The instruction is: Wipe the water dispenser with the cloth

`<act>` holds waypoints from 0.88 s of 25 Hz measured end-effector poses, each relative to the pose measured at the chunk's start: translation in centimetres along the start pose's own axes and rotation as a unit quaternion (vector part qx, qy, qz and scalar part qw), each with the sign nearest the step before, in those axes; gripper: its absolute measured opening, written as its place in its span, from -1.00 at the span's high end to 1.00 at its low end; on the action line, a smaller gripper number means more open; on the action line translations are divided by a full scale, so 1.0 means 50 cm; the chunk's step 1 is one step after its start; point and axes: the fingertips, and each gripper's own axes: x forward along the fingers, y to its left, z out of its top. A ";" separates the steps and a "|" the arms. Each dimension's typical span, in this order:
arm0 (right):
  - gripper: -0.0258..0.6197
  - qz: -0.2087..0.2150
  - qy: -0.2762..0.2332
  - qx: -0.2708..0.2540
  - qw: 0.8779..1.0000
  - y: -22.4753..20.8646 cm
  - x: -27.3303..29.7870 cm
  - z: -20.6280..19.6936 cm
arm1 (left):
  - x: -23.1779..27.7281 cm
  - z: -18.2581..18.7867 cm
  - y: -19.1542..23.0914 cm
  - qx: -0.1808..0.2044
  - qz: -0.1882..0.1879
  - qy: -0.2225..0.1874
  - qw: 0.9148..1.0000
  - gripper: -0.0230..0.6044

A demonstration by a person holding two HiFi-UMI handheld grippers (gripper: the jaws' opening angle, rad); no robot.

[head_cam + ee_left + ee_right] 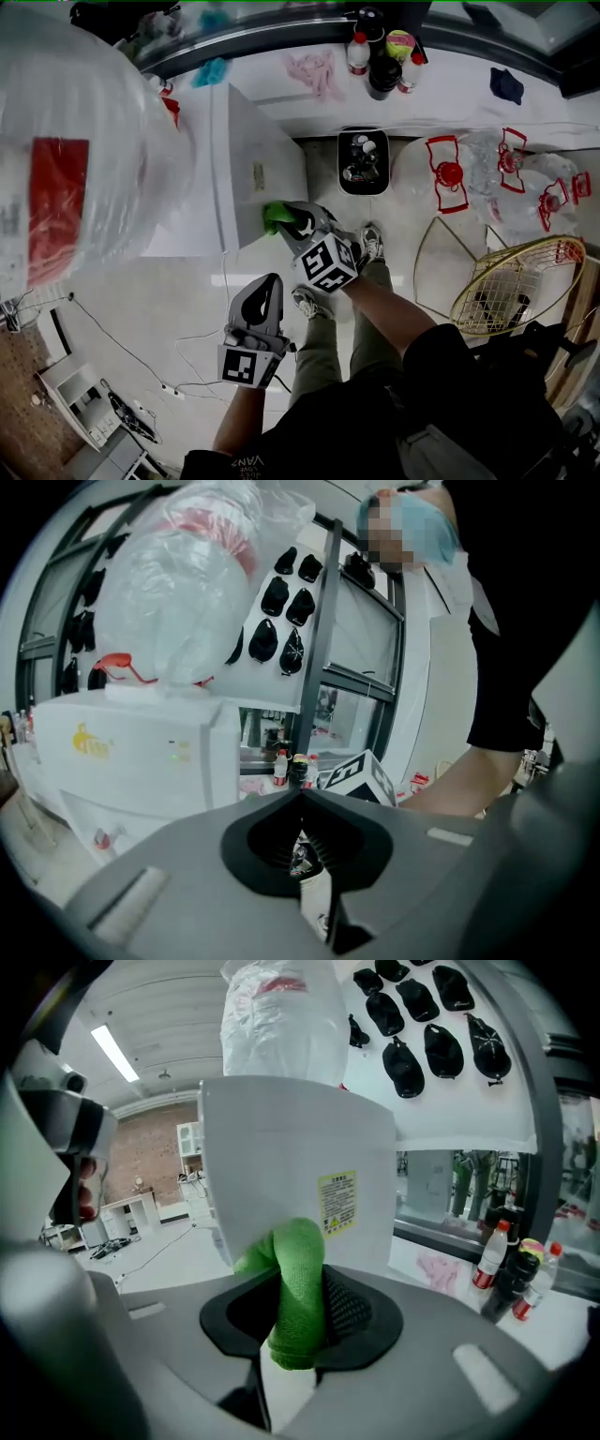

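Note:
The white water dispenser [234, 169] stands below me, a plastic-wrapped bottle [75, 159] on its top. My right gripper [286, 220] is shut on a green cloth [276, 217] that presses against the dispenser's side wall, low and near the front corner. In the right gripper view the green cloth [295, 1288] sticks up between the jaws against the white dispenser [300, 1176], just left of a yellow label [337, 1203]. My left gripper [266, 298] hangs lower over the floor, shut and holding nothing. The left gripper view shows the dispenser [131, 752] at left.
A black bin [363, 161] stands on the floor right of the dispenser. Several empty bottles with red handles [506, 178] and a wire basket [516, 281] lie at right. Bottles [380, 52] sit on a ledge behind. A cable [131, 347] crosses the floor at left.

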 end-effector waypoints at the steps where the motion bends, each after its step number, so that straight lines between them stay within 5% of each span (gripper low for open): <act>1: 0.57 -0.003 0.001 0.000 1.000 -0.014 0.008 0.006 | 0.001 0.001 0.004 -0.003 0.005 0.000 1.000 0.92; 22: 0.57 -0.052 0.027 -0.022 0.998 -0.356 0.208 0.122 | 0.080 0.027 0.026 -0.043 0.090 -0.006 0.995 0.92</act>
